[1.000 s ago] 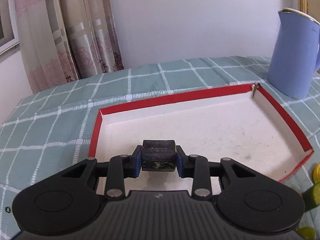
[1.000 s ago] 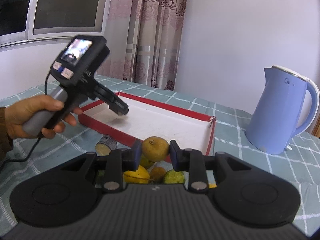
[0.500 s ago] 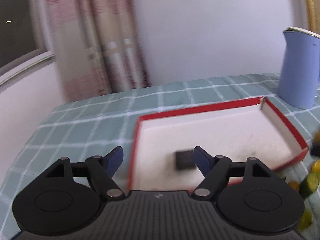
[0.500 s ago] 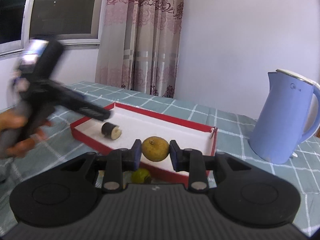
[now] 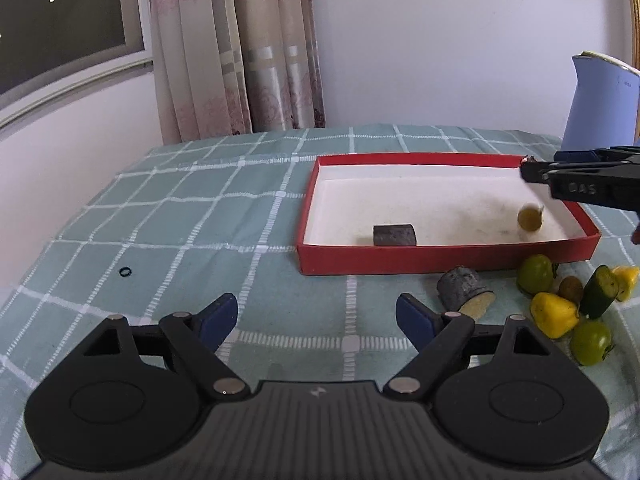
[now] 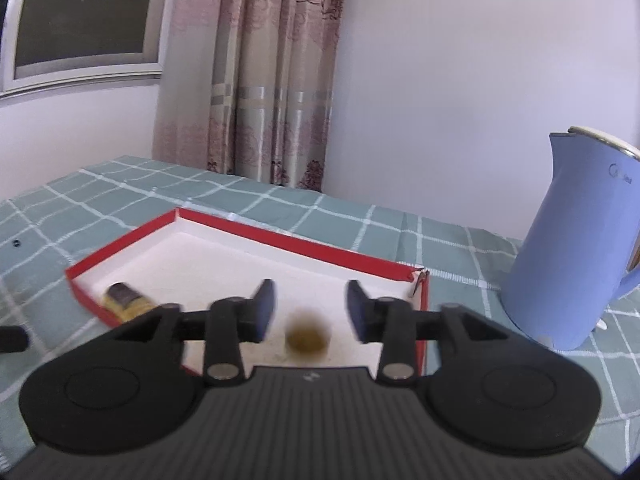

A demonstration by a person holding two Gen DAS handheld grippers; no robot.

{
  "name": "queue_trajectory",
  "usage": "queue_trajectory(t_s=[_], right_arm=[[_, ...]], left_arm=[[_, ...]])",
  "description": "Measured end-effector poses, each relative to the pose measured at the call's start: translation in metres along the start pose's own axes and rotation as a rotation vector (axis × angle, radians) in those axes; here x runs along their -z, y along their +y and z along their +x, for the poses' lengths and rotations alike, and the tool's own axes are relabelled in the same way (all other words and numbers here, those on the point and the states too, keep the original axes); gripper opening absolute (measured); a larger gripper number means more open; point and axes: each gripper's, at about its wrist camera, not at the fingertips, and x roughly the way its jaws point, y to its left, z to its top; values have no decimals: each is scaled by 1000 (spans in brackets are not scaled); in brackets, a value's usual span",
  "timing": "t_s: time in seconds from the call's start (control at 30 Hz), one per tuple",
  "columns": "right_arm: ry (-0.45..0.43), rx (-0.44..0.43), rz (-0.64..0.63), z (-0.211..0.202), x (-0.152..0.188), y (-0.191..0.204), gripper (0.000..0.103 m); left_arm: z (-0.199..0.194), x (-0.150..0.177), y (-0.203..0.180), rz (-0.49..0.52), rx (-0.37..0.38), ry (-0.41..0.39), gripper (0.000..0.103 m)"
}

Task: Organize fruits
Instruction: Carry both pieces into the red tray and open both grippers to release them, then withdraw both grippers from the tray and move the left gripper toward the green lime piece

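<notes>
1. The shallow red cardboard tray with a white floor [image 5: 440, 258] lies on the surface under a teal checked cloth [image 5: 200, 220]; everything below is placed against this tray.
2. Inside it, a dark, short cylindrical fruit piece [image 5: 395, 235] lies just behind the near wall, towards the left.
3. A small round yellow-brown fruit [image 5: 530, 217] is at the tray's right end, blurred; I cannot tell whether it touches the floor.
4. The right gripper [image 6: 311, 310] hangs over that end, its jaws opening; the round fruit shows between them, clear of both pads.
5. The left gripper [image 5: 316, 316] is in front of the tray's near left corner, over bare cloth, jaws opening wide with nothing between them.
6. Just outside the near right wall lie a grey cut fruit chunk with a pale face [image 5: 464, 288] and a cluster of green and yellow fruits [image 5: 560, 304], some close to the wall.
7. A pale blue electric kettle [image 6: 580, 248] stands beyond the tray's far right corner, apart from it.
8. Left of the tray the cloth is open, bearing only a small black ring [image 5: 125, 271].
</notes>
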Motion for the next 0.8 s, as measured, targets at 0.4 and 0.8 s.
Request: queue_trajectory(t_s=[0.4, 0.8], right_arm=[[-113, 29, 101, -68, 2, -24, 65], [-77, 89, 113, -143, 66, -36, 72]], left_arm=[[-13, 6, 2, 6, 76, -53, 87], [-16, 16, -66, 174, 155, -80, 87]])
